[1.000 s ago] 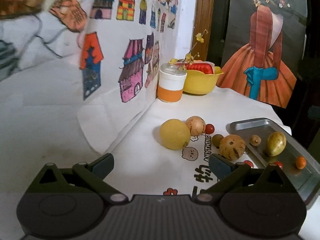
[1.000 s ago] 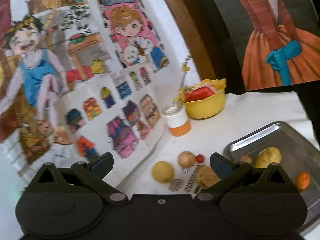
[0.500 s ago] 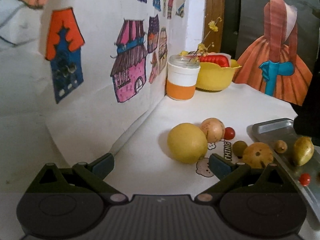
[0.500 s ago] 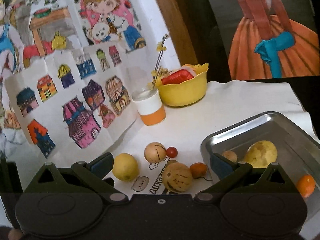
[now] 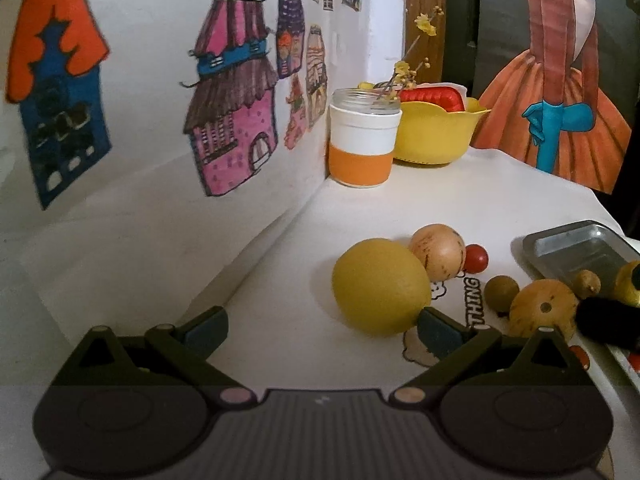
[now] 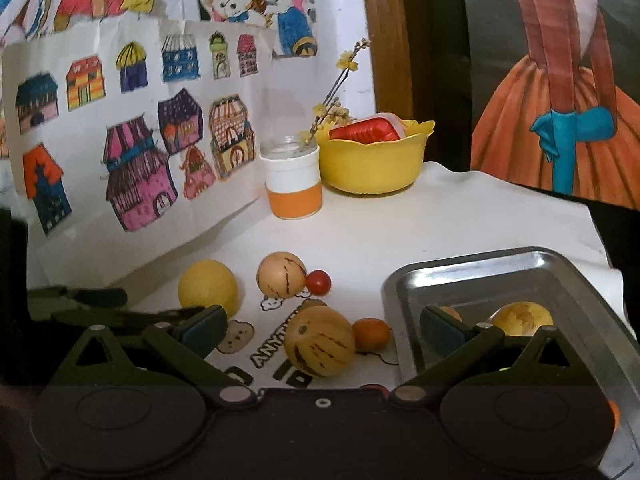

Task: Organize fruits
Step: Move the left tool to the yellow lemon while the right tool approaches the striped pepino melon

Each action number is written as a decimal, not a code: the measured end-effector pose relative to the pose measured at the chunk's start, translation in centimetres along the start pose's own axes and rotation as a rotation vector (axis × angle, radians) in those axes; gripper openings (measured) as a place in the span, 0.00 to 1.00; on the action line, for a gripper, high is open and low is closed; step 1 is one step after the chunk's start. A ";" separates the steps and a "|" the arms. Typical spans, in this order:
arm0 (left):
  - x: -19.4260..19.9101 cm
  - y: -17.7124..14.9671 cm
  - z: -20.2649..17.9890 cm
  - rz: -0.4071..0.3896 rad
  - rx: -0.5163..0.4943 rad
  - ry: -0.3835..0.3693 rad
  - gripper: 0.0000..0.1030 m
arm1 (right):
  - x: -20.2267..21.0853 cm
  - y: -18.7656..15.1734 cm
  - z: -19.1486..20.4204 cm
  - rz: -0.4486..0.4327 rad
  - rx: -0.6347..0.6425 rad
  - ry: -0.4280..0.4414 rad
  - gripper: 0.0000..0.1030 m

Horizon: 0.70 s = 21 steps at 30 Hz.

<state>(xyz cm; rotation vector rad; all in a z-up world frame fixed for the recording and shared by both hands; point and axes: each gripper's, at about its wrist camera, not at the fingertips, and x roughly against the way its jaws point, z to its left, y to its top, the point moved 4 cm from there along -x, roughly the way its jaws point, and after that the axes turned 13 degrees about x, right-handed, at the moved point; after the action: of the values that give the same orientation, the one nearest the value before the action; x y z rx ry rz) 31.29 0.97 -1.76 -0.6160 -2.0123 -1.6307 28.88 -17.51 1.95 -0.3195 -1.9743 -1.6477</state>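
Just beyond the wide-open, empty left hand-held gripper lies the yellow fruit.

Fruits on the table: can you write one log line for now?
left hand-held gripper: open, empty | right hand-held gripper: open, empty | big round yellow fruit: on table

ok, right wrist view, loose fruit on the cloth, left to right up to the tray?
yellow round fruit → tan streaked fruit → small red fruit → small orange fruit → metal tray. The large striped fruit in front overlaps that span, so it is left out.
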 end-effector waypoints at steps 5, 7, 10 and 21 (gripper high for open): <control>-0.4 0.2 -0.9 -0.005 -0.015 -0.020 1.00 | -1.0 -0.6 0.6 0.027 0.045 0.009 0.99; -0.7 0.3 -1.2 -0.003 -0.015 -0.021 0.99 | -1.3 -0.8 0.9 0.033 0.062 0.005 0.99; -1.0 0.4 -1.2 0.002 -0.012 -0.020 0.99 | -1.6 -0.9 1.2 0.034 0.094 -0.013 0.99; -1.3 0.6 -1.2 0.000 -0.002 -0.028 0.99 | -2.3 -1.2 2.3 0.026 0.237 -0.058 0.94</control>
<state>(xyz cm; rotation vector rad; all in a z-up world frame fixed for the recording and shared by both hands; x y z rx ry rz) 32.77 -0.12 -1.87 -0.6427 -2.0305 -1.6324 29.57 -15.17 -0.57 -0.3047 -2.1726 -1.3841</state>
